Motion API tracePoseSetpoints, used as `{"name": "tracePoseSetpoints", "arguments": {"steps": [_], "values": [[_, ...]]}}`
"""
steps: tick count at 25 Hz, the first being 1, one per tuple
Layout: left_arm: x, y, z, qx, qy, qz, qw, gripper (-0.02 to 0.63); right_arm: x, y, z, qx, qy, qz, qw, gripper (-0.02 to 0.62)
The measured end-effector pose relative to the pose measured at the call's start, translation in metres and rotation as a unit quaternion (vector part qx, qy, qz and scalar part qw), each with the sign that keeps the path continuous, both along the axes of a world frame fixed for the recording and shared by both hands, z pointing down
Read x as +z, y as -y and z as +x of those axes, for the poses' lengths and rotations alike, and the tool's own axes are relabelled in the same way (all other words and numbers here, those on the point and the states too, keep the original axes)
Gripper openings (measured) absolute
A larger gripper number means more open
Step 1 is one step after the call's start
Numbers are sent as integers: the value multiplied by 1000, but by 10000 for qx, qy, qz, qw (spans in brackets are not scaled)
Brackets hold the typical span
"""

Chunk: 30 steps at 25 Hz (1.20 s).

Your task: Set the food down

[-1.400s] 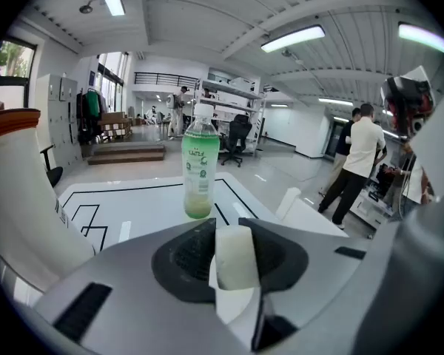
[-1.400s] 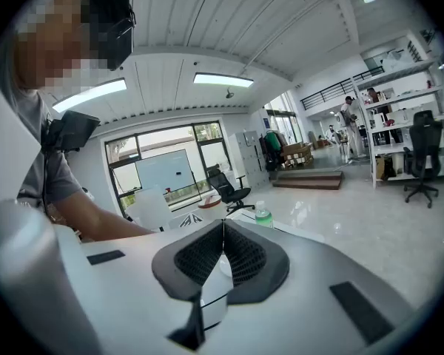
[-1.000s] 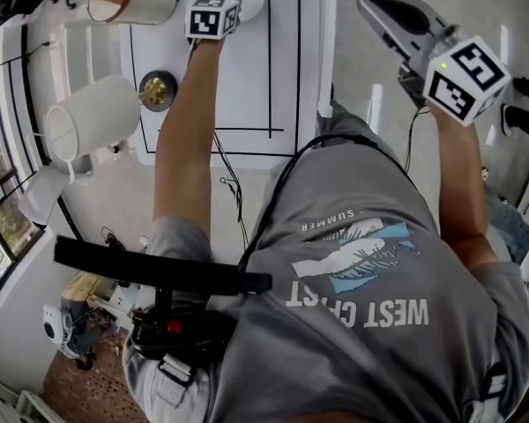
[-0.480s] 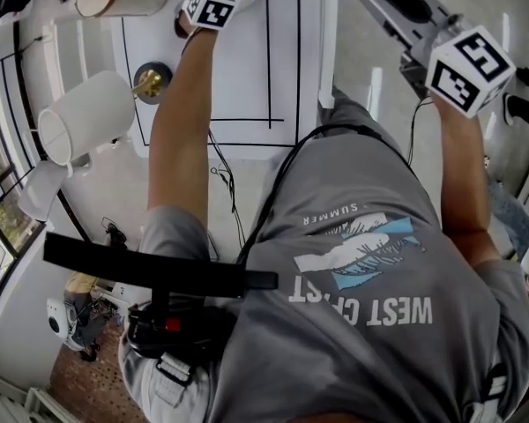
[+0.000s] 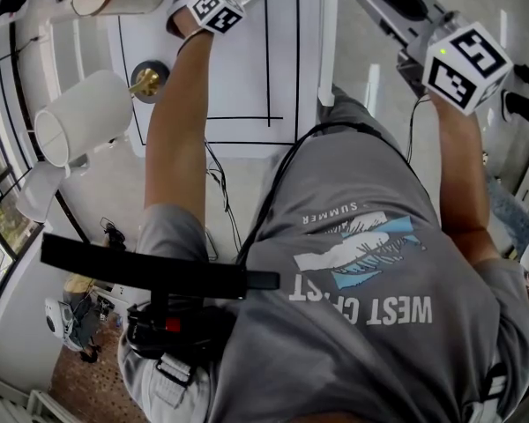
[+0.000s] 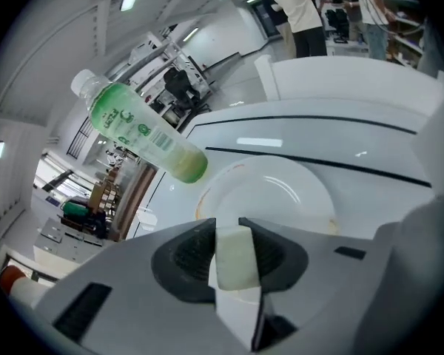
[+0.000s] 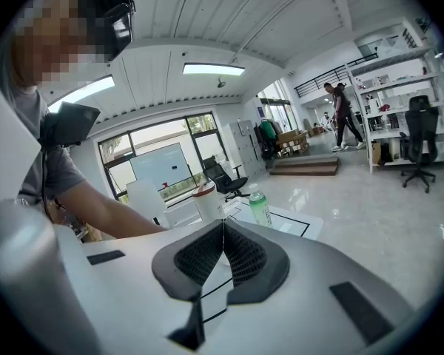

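Left gripper view, claw w/ food, over plate

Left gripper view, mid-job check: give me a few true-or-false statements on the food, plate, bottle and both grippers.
1. The left gripper is shut on a pale block of food, with a white plate beyond its jaws. True.
2. The food rests on the plate. False: it is between the jaws, off the plate.
3. The green bottle lies on the plate. False: the bottle stands beside it.
4. The right gripper is shut with nothing in it. True.
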<state>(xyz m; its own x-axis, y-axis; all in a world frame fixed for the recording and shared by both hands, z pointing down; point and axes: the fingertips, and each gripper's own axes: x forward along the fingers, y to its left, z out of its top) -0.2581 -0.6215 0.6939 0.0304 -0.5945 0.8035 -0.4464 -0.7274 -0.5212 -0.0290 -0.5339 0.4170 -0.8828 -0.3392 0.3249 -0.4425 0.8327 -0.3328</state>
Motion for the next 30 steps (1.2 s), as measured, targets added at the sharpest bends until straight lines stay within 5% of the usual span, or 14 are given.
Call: {"name": "tracePoseSetpoints", "arguments": {"steps": [8,30], "values": [[7,-5,-1,434,456,2,9980,101,3,-2,-5,6,-35,-35,10000,8],[-5,-53,0,-5,-569,-378,9977,119,-7,-36,-27,36,-78,71,9999,8]]}}
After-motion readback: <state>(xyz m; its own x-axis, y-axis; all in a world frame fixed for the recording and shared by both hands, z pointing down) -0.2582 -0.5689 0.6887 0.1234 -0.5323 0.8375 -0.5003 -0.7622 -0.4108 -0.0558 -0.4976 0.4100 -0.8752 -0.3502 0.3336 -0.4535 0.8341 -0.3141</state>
